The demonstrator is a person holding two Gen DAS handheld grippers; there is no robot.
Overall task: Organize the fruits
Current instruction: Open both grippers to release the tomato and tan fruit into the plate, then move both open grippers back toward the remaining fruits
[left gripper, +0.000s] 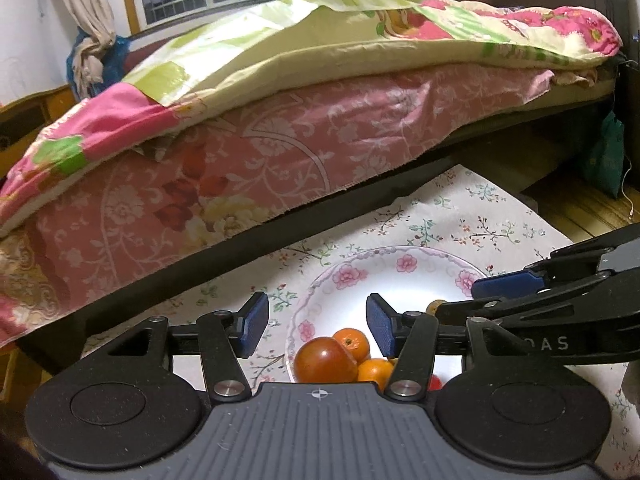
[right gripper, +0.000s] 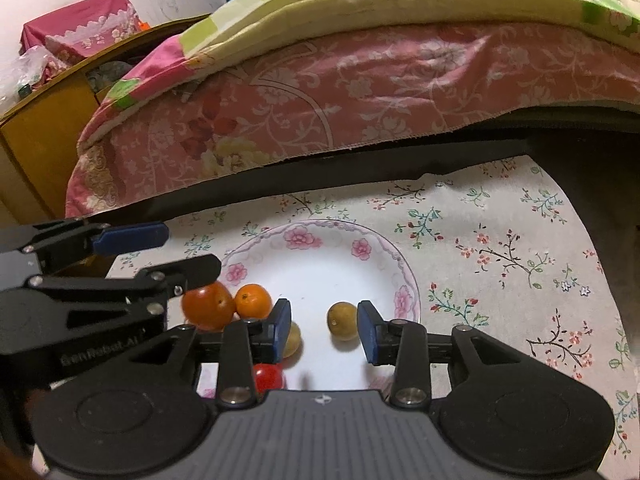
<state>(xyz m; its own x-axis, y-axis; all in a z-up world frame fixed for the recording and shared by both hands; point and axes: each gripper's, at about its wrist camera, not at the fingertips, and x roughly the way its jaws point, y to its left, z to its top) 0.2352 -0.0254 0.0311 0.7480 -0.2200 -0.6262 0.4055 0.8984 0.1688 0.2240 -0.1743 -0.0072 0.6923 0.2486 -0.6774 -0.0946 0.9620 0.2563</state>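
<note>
Over the plate [right gripper: 320, 272], both grippers hang spread and empty: right gripper [right gripper: 324, 330] beside a tan fruit [right gripper: 342, 320], left gripper [left gripper: 317, 326] above the tomato [left gripper: 325, 361] and 2 oranges [left gripper: 352, 342]. Round fruit could roll off; the grippers, close together, might collide.

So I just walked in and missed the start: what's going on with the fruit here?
A person holds two grippers over a floral plate on a flowered cloth. The right gripper is open around a yellow-brown fruit. The left gripper hangs open above a tomato and two oranges. Neither grips anything.
</note>
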